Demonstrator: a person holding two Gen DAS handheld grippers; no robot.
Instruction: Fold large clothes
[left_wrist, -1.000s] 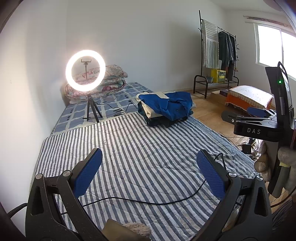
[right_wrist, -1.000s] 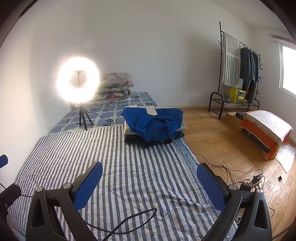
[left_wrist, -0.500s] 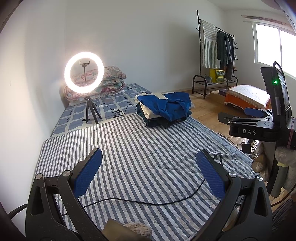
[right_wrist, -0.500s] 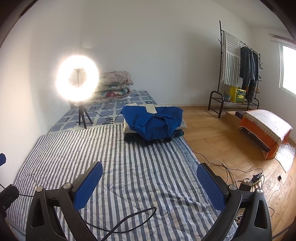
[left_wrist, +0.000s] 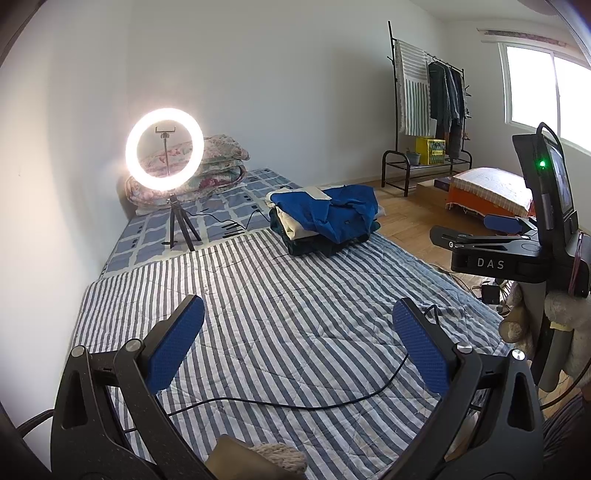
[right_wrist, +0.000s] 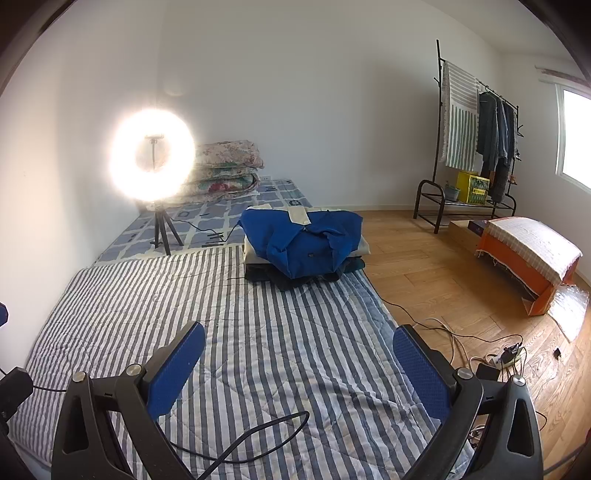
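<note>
A pile of clothes lies at the far end of the striped quilt (left_wrist: 280, 314) (right_wrist: 258, 332), with a blue garment (left_wrist: 328, 214) (right_wrist: 306, 240) on top of cream and dark pieces. My left gripper (left_wrist: 297, 332) hovers open over the near part of the quilt, well short of the pile, holding nothing. My right gripper (right_wrist: 297, 354) is also open and empty above the quilt's near right side. From the left wrist view the right gripper's body (left_wrist: 517, 251) shows at the right edge.
A lit ring light on a tripod (left_wrist: 165, 147) (right_wrist: 152, 155) stands behind the quilt, left of the pile. A black cable (left_wrist: 295, 404) (right_wrist: 258, 439) crosses the near quilt. Folded floral bedding (right_wrist: 225, 170), a clothes rack (right_wrist: 476, 140), an orange box (right_wrist: 528, 254) and floor cables (right_wrist: 480, 347) lie beyond.
Both views have shifted slightly, with the pile and ring light sitting a little differently in frame. Both grippers stay open and empty.
</note>
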